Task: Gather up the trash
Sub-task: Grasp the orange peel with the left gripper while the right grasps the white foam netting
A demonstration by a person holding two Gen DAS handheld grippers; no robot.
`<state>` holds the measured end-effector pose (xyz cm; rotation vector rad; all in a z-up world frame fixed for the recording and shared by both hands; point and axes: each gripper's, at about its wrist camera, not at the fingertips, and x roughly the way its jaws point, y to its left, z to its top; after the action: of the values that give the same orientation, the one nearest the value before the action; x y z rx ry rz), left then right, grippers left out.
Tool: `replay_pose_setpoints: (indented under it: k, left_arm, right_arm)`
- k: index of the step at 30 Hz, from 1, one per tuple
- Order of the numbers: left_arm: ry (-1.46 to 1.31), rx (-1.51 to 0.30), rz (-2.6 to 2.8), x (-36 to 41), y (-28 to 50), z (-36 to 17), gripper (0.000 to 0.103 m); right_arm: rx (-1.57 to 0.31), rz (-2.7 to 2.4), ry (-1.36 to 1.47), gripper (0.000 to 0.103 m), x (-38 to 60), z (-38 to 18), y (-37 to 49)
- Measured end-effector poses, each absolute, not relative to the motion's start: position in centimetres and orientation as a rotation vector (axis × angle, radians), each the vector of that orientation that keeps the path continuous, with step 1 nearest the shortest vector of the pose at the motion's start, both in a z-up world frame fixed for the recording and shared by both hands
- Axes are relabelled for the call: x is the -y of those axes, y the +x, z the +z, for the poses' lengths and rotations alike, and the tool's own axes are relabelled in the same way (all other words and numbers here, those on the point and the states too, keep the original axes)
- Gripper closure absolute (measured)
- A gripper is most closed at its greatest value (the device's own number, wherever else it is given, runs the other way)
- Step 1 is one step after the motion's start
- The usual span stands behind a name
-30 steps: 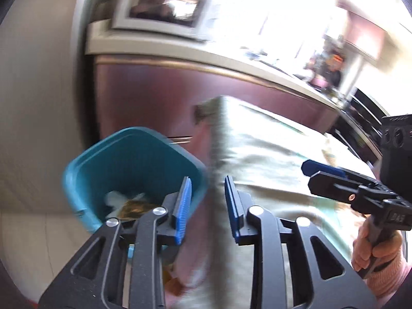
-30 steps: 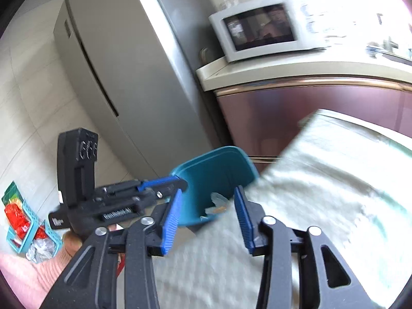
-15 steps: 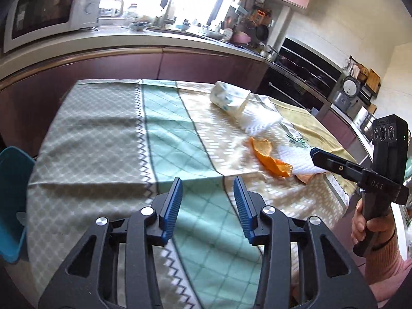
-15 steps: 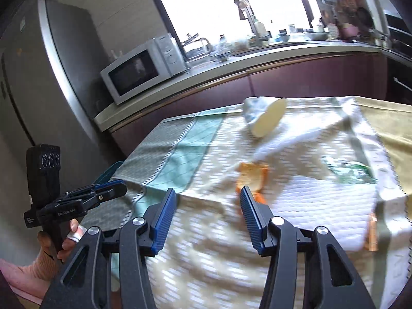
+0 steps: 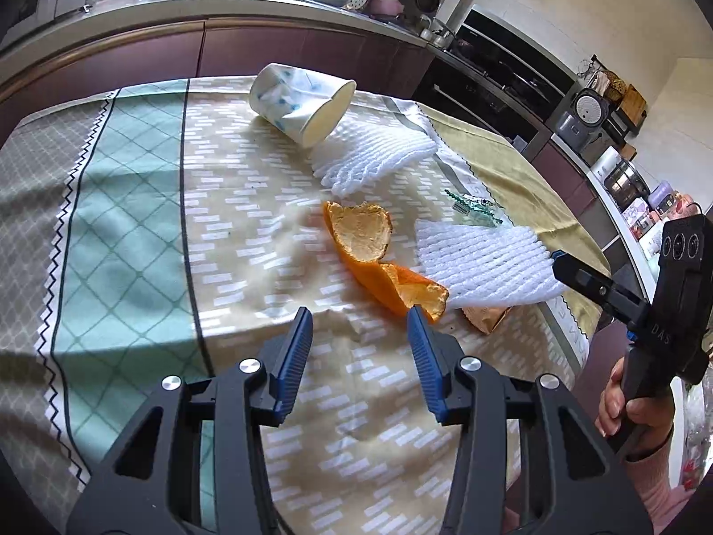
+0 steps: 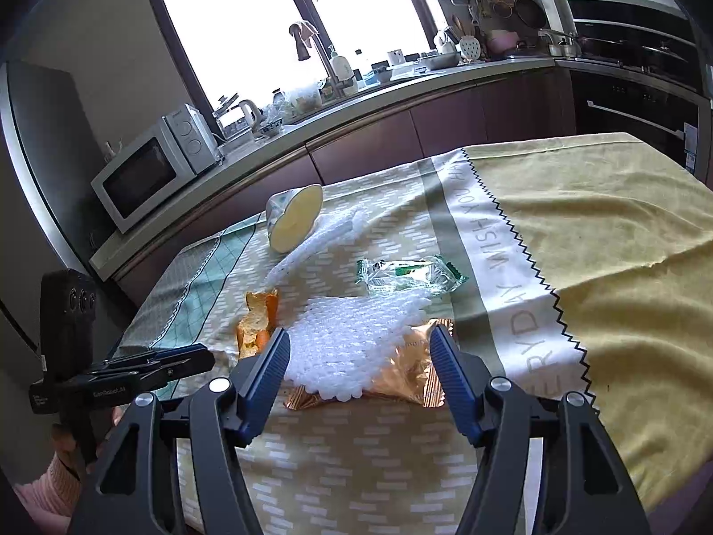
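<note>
The left gripper [image 5: 360,320] hangs over the clothed surface [image 5: 133,223] with its jaws partly apart and opening, nothing between them; its right blue fingertip sits just in front of the near end of the orange peel [image 5: 379,258], and whether it touches the peel cannot be told. The right gripper [image 6: 359,342] is spread wider, its jaws also opening and gripping nothing, and it frames the near white foam net [image 6: 352,343] that lies over a copper-coloured wrapper [image 6: 401,379]. The rest of the trash lies on the surface: a paper cup [image 5: 301,100] tipped on its side at the far edge, a second foam net [image 5: 370,156] just beside it, and a green-and-clear wrapper [image 6: 407,272] beyond the near net. A second earlier both grippers were narrower and pointed at a teal bin beside the surface, with paper and scraps inside it, and the fridge and microwave behind; half a second ago they had swung round to the surface but stood farther back from the trash. Now the bin is out of view in both cameras, the peel and the nets fill the middle of each view, and each hand [image 5: 624,401] shows at the edge of the other's camera.
</note>
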<state>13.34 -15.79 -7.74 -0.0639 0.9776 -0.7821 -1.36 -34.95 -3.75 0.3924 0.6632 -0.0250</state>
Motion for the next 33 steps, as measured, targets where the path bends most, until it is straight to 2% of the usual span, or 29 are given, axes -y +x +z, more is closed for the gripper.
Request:
replay_pose_setpoints:
  k: [7, 12, 13, 15, 20, 33]
  left_arm:
    - [-0.077, -1.012, -0.77, 18.0, 14.8, -8.4, 0.059]
    - [-0.087, -1.032, -0.765, 19.2, 15.8, -8.6, 0.061]
    - [-0.084, -1.032, -0.763, 19.4, 15.9, -8.6, 0.063]
    - [-0.09, -1.04, -0.767, 19.7, 16.1, -8.6, 0.075]
    - [-0.094, -1.046, -0.76, 19.8, 16.0, -9.0, 0.091]
    - [-0.123, -0.975, -0.735, 12.7, 13.6, -6.6, 0.094]
  right_arm:
    - [-0.677, 0.0, 0.413, 0.055, 34.6, -4.6, -0.8]
    - [-0.679, 0.008, 0.437, 0.072, 35.0, -4.9, -1.0]
    - [-0.679, 0.01, 0.437, 0.074, 35.1, -4.9, -1.1]
    - [-0.676, 0.018, 0.44, 0.083, 35.1, -4.8, -1.2]
    - [-0.659, 0.036, 0.438, 0.088, 34.8, -4.4, -1.4]
    - [-0.589, 0.158, 0.448, 0.09, 32.8, -1.7, -1.8]
